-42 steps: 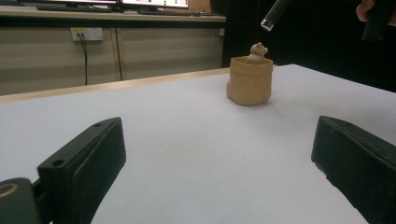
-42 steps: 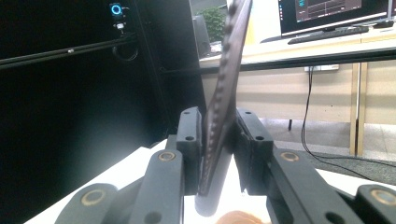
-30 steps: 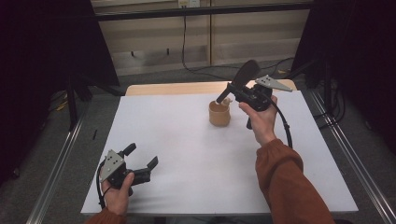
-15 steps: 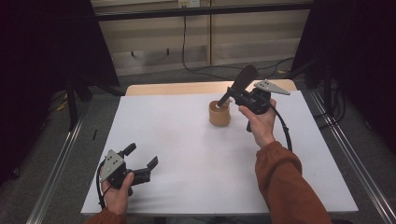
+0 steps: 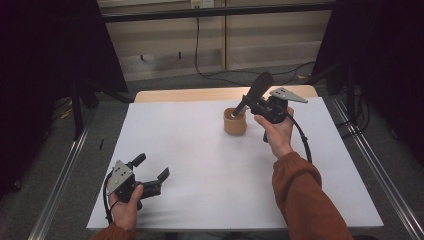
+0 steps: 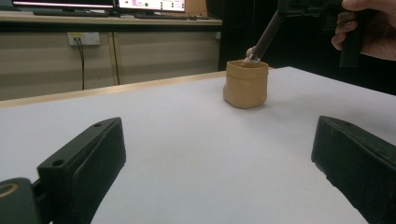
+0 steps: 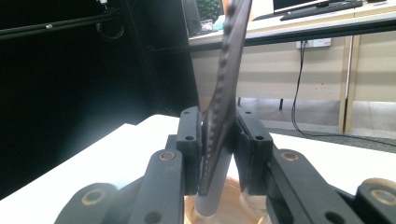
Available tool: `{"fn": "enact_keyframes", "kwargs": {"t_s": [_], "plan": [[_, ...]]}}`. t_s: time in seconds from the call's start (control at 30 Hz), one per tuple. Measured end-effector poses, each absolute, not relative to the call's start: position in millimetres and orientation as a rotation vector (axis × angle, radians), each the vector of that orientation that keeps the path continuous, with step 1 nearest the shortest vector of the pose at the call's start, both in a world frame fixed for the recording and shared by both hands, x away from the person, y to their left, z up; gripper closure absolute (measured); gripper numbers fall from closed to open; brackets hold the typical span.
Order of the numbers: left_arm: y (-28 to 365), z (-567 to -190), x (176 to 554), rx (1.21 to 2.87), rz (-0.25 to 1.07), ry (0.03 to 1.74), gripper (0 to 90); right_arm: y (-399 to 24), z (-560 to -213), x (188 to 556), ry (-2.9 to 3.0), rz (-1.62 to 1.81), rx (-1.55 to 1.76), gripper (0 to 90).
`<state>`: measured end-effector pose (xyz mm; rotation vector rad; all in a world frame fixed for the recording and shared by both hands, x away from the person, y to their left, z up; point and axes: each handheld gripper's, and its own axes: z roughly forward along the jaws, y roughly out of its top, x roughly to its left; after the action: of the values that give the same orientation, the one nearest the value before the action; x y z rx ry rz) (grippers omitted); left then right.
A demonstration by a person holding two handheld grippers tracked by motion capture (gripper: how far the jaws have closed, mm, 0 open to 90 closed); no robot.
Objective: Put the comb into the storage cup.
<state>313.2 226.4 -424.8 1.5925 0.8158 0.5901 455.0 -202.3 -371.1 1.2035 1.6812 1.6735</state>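
R gripper (image 5: 248, 102) is clamped on a dark spatula (image 5: 256, 90), handle end dipping into the tan cup (image 5: 235, 122) mid-table, far side. Insertion looks nearly done; release left. L gripper (image 5: 150, 175) rests near edge, jaws apart, holding nothing.

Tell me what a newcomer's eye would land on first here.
Likely the right gripper at the table's far side, shut on a dark spatula-like utensil whose handle end dips into a small tan cup. Next, the left gripper at the near left corner of the white table, jaws wide open with nothing between them.
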Motion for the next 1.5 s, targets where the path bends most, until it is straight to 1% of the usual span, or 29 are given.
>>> {"fn": "enact_keyframes", "kwargs": {"t_s": [1.5], "plan": [[227.0,-425.7,313.8,1.600,0.588,0.813,3.1,-199.3,-409.8,467.1,1.742,1.610,1.281,73.3]]}}
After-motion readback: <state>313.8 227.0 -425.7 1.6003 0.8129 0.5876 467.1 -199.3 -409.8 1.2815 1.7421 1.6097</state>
